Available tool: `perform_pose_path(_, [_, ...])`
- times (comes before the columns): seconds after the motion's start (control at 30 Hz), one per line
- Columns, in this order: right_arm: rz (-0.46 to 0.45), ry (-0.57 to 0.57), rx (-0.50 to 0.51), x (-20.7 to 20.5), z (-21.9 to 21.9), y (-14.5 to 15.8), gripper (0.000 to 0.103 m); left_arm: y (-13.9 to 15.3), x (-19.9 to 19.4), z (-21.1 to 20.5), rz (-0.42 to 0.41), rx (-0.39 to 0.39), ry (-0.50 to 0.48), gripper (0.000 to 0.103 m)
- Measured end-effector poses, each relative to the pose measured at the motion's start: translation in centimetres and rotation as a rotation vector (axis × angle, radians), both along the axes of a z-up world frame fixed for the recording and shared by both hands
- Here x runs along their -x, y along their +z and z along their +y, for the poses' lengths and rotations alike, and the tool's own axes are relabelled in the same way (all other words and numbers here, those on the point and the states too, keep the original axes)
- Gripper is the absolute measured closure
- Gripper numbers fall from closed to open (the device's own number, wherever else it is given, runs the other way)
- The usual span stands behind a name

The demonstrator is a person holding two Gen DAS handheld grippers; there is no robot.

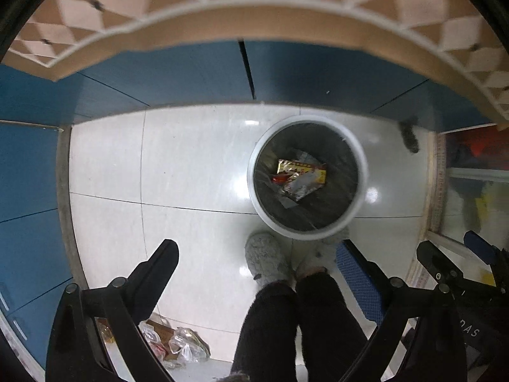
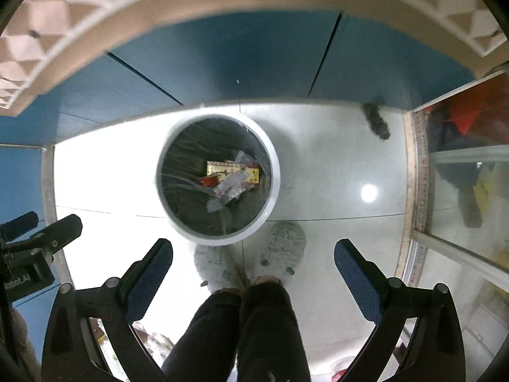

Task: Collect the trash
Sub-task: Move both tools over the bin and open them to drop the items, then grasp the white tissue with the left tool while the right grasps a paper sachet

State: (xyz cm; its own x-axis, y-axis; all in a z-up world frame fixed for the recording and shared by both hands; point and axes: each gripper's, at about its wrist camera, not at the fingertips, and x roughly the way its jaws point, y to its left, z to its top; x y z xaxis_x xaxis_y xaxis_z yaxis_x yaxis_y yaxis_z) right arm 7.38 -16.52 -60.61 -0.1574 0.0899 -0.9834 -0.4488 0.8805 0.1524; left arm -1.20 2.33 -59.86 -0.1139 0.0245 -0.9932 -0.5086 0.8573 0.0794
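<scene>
Several crumpled wrappers, a gold-and-red foil packet (image 1: 302, 175) uppermost, already lie at the bottom of the round white plastic bin with a dark liner (image 1: 362, 172), which stands on the glossy pale floor tiles (image 1: 191, 159) just in front of the person's fluffy grey slippers (image 1: 265, 258), its near rim touching or overlapping the toes in both views. More trash appears to wait outside it: a cluster of clear crinkled plastic bags and packaging (image 1: 178, 347) sits on the floor low and to the person's left, well apart from the bin. Both tools hang above the scene pointing down, and neither carries anything; the left gripper (image 1: 257, 254) has its fingers spread wide, and so does the right gripper (image 2: 253, 254), its blue pads (image 2: 359, 280) facing each other across an empty gap. Judging from this, the step in hand is going for the next piece, and the left tool is nearer the pile. Thin film will likely slip and balloon, so it seems wise to come down over a bunched fold, close fully, and carry it over the centre of the bin opening before letting go, keeping clear of the rim. Blue cabinet fronts (image 1: 191, 73) close the space behind, and a small dark fuzzy object (image 2: 377, 121), which I cannot identify, lies by the glass door (image 2: 461, 197).
</scene>
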Motion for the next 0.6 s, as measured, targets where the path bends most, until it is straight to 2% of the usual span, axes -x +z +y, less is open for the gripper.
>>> perform_pose_path(0.33, [-0.054,0.026,-0.043,0.7,-1.5,16.6,0.001,12.0,2.3,-1.4,-0.073,-0.024,0.013,0.002])
perform_pose_path(0.6, [-0.09,0.018,-0.074,1.9,-3.5,28.1,0.001,21.3,4.6,-2.1,-0.151,-0.04,0.015,0.002])
